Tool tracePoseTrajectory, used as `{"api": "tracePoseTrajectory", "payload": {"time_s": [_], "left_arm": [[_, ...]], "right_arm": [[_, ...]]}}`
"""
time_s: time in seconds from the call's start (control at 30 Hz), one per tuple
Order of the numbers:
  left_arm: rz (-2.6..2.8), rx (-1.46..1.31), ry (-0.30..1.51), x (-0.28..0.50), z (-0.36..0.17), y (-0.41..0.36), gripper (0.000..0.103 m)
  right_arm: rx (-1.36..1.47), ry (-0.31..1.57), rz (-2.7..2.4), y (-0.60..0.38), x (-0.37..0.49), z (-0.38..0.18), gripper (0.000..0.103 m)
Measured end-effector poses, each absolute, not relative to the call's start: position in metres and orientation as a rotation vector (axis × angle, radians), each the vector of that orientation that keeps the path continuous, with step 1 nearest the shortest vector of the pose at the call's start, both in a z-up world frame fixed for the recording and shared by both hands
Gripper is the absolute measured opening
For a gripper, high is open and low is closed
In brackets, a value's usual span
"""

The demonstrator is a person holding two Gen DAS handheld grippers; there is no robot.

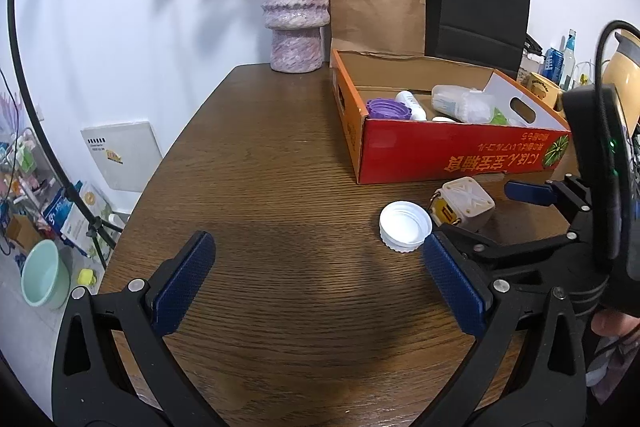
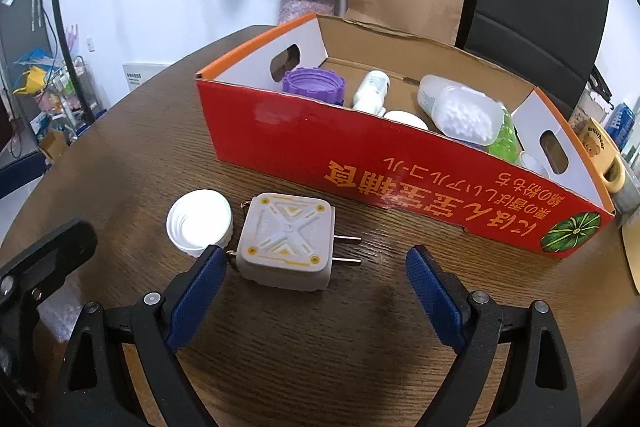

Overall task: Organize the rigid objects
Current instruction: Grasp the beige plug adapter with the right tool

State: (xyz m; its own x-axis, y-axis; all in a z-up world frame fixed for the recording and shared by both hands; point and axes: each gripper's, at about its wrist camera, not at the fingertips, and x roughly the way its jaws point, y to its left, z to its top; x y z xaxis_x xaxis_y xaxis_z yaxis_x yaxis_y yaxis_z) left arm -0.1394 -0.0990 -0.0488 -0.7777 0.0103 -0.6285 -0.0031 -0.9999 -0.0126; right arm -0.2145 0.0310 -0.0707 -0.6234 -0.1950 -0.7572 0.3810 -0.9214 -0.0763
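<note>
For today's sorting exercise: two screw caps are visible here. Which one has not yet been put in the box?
The white cap, lying open side up on the table beside the plug adapter. The purple cap is already inside the red box.

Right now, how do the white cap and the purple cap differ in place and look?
The white cap lies on the table, outside the red box, beside the plug adapter; the purple cap is inside that box, at its left end. The white cap has fine ribs on its side, while the purple cap has broad scallops. Both lie with the open side up.
</note>
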Motion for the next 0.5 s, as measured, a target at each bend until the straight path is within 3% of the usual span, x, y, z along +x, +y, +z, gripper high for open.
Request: {"api": "tracePoseTrajectory", "payload": {"time_s": [0.33, 0.4, 0.5], "left_arm": [[2.959, -1.088, -0.038, -0.1437, -0.0532, -0.1018, 0.103], [2.958, -1.094, -0.041, -0.1445, -0.0539, -0.1024, 0.103], [2.961, -1.101, -0.044, -0.1457, -0.0547, -0.1026, 0.103]], "right_arm": [[1.158, 0.319, -2.526, 0.0242, -0.2218, -0.0715, 0.094], [1.156, 0.322, -2.520, 0.0229, -0.2217, -0.0717, 0.079], [1.161, 0.318, -2.505, 0.0219, -0.2220, -0.0725, 0.072]]}}
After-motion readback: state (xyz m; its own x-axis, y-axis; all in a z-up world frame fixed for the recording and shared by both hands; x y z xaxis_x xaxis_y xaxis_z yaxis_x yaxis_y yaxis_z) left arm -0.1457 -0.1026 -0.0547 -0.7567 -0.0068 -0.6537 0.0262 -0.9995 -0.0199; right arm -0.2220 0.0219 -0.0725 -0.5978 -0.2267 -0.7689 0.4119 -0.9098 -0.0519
